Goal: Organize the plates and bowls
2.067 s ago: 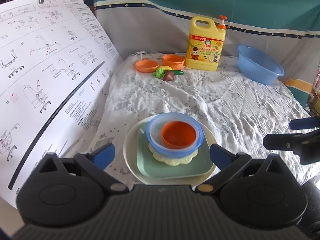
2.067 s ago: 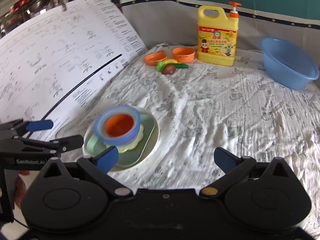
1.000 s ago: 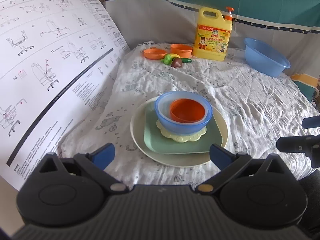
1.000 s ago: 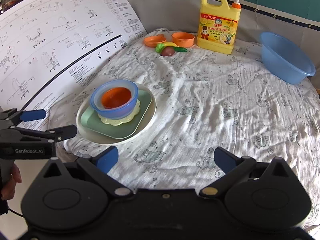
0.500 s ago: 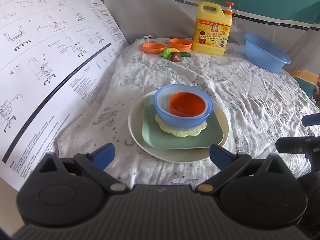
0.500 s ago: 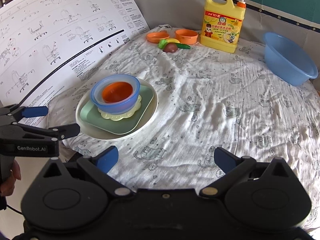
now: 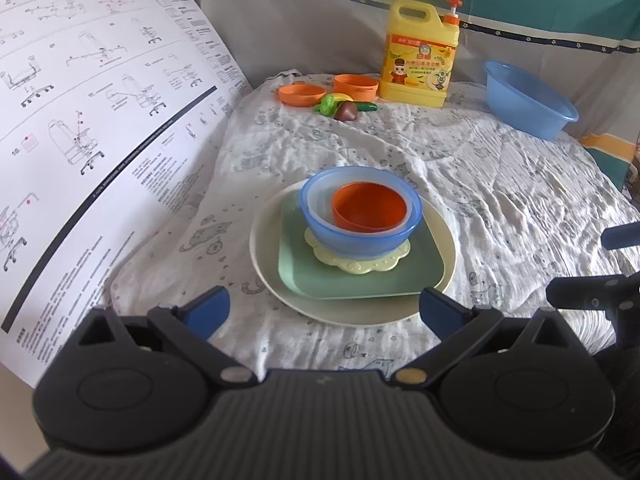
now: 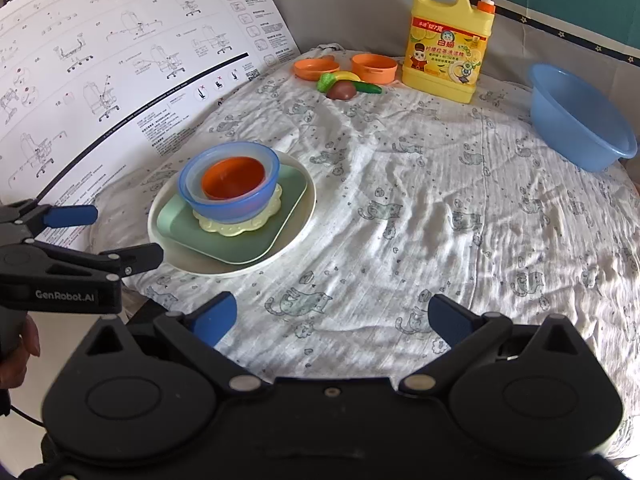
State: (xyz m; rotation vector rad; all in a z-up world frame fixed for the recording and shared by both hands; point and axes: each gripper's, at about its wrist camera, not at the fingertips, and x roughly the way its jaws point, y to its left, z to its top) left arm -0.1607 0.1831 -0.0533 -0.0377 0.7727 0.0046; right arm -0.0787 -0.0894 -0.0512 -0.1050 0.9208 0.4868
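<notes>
A round table under a wrinkled cat-print cloth [image 8: 440,184] fills most of both views, with a big sheet of chair assembly instructions [image 7: 88,120] leaning along the left of the frame. At the upper right sits a blue plastic basin [image 8: 580,120], and beside it, top centre, a yellow pump jug of dish soap [image 8: 446,40]. The stack is the thing that matters: left of centre in the right wrist view, a cream round plate [image 8: 296,224] carries a green square plate [image 8: 248,246], then a pale yellow scalloped saucer [image 8: 236,226], a blue bowl [image 8: 240,206] and an orange bowl [image 8: 232,178] nested inside. Far back, near the soap, lie an orange dish [image 8: 316,68], an orange cup-like bowl [image 8: 374,67] and some toy vegetables [image 8: 344,84].

Both tongs stand wide apart and hold nothing: the left gripper [image 7: 322,310] just short of the stack's near rim, the right gripper [image 8: 332,320] over bare cloth. To my eye the stacking looks finished, unless the two orange pieces at the back belong too; fetching them would call for a long reach across the table.
</notes>
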